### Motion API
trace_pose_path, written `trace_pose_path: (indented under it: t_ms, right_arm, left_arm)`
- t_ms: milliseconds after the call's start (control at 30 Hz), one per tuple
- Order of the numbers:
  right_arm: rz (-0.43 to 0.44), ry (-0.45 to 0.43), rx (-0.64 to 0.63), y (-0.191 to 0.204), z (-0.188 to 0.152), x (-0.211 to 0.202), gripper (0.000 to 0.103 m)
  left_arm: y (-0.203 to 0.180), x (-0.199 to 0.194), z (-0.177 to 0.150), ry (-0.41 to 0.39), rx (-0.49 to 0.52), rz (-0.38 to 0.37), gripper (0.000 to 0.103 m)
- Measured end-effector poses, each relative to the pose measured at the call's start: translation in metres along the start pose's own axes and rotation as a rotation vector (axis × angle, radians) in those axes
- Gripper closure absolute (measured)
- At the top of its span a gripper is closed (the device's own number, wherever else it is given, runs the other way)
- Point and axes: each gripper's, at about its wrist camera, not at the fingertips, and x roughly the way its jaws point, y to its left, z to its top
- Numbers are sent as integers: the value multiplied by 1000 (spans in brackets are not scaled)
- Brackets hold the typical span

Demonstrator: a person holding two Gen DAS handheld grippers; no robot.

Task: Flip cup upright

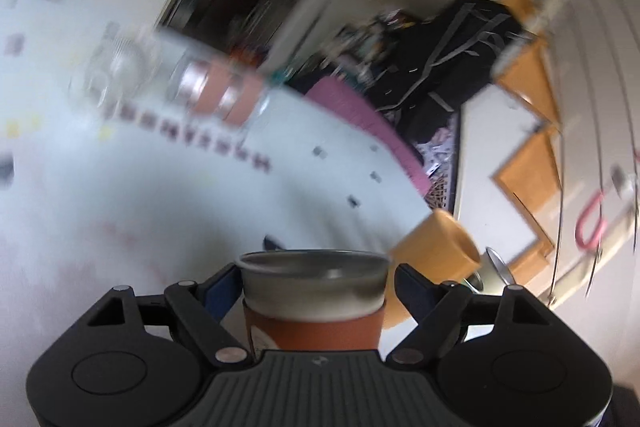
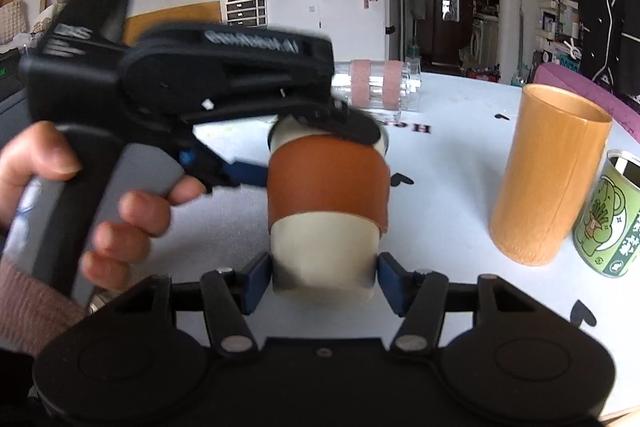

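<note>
Currently, step in hand: the cup (image 2: pixel 326 203) appears mid-handover or being steadied, judged from both grippers sitting on it at once.
Cup: cream paper cup with a brown sleeve, standing near upright over the white table (image 2: pixel 452 187); its open rim faces up in the left wrist view. Whether its base touches the table cannot be told.
Left gripper (image 2: pixel 320 143): held by a hand (image 2: pixel 120 211) and reaching in from the left; its blue-padded jaws are closed on the cup's upper part, near the rim.
Right gripper (image 2: pixel 324 281): its blue pads sit against both sides of the cup's lower part, apparently clamped on it.
Nearby: a tall orange tube (image 2: pixel 548 175) and a green tin (image 2: pixel 610 215) stand to the right, apart from the cup; a clear ribbed bottle (image 2: pixel 380 87) with pink bands lies on its side behind.
Blur: the left wrist view is smeared, suggesting motion.
Next move, as a judgement: settle the base flat on the table, then open one pair of jaws before the other so the cup does not tip.
</note>
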Motion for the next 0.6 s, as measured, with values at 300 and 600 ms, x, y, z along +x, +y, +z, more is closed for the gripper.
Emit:
trace_pose_path:
  t_ms: [300,600]
  right_arm:
    - [-61,-110,-60,12,-22,18,44]
    - [-90,-208,-82,12,-40,29,44]
  left_arm:
    - [-45,-18,-24,-46,289,53,19]
    - [-47,-23,-32,-60,326,105,12]
